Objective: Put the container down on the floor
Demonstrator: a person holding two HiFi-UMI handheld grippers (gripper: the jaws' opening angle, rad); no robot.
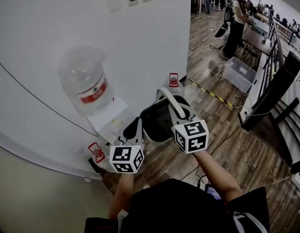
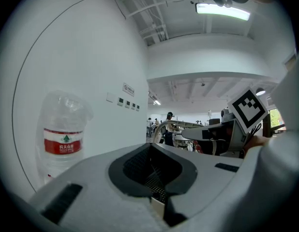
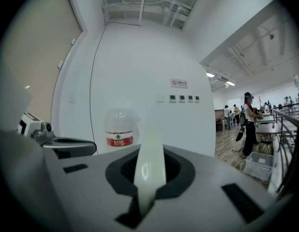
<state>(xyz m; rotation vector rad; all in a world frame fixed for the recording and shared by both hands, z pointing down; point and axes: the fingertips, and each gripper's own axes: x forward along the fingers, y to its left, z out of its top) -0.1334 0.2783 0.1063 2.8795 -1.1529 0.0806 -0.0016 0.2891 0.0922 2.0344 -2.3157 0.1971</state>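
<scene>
I hold a dark mesh container (image 1: 157,123) with a white bail handle (image 1: 175,105) up in the air, above the wooden floor (image 1: 227,144). My right gripper (image 1: 176,111) is shut on the handle, which shows as a pale strip (image 3: 150,163) rising between its jaws in the right gripper view. My left gripper (image 1: 138,123) lies against the container's left rim with its jaws together. I cannot tell whether it grips the rim. The left gripper view shows the handle's arc (image 2: 161,128) and the right gripper's marker cube (image 2: 248,108).
A water dispenser (image 1: 108,118) with a big clear bottle (image 1: 84,81) stands against the white wall just ahead on the left. A clear plastic bin (image 1: 240,73), cables and a standing person (image 1: 235,28) are farther right. A black railing (image 1: 271,89) borders the right side.
</scene>
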